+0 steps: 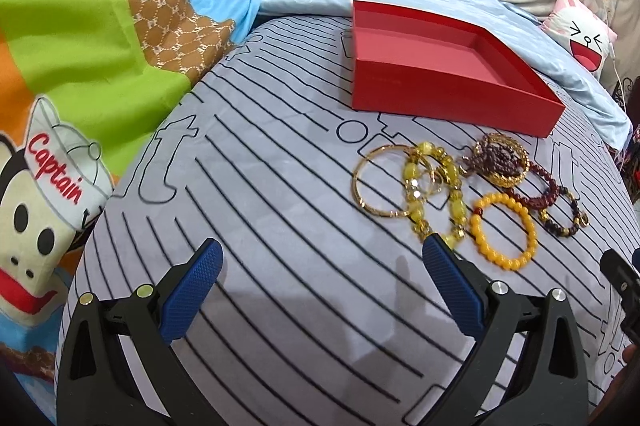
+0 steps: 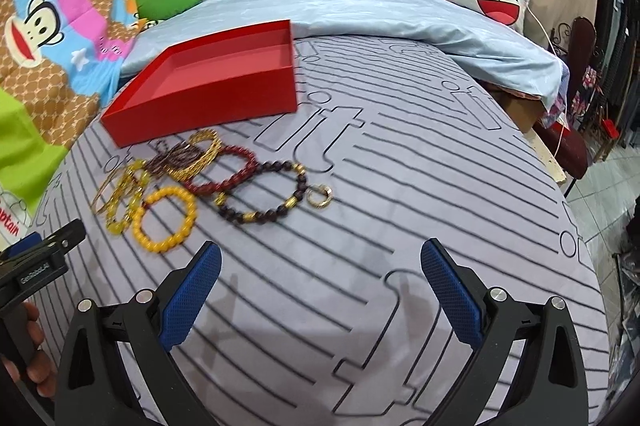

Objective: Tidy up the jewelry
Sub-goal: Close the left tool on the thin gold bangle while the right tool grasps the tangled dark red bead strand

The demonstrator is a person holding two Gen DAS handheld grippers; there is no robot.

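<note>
Gold and beaded bracelets (image 1: 472, 193) lie flat in a sideways row before the red box (image 1: 448, 65), beyond both spread, empty fingers (image 2: 192, 290).

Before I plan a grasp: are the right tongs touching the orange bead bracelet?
Apart. The right wrist view shows striped bedsheet between the open right tongs and the orange bead bracelet.

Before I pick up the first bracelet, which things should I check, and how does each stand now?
1. Red box empty, open side up: ok.
2. Left tongs open, holding nothing: ok.
3. Right tongs open, holding nothing: ok.
4. Orange bead bracelet lying free of the others: ok.
5. Gold bangle free of the yellow bracelet: not ok, they overlap.
6. Small gold ring separate from the dark bead bracelet: cannot tell.
</note>
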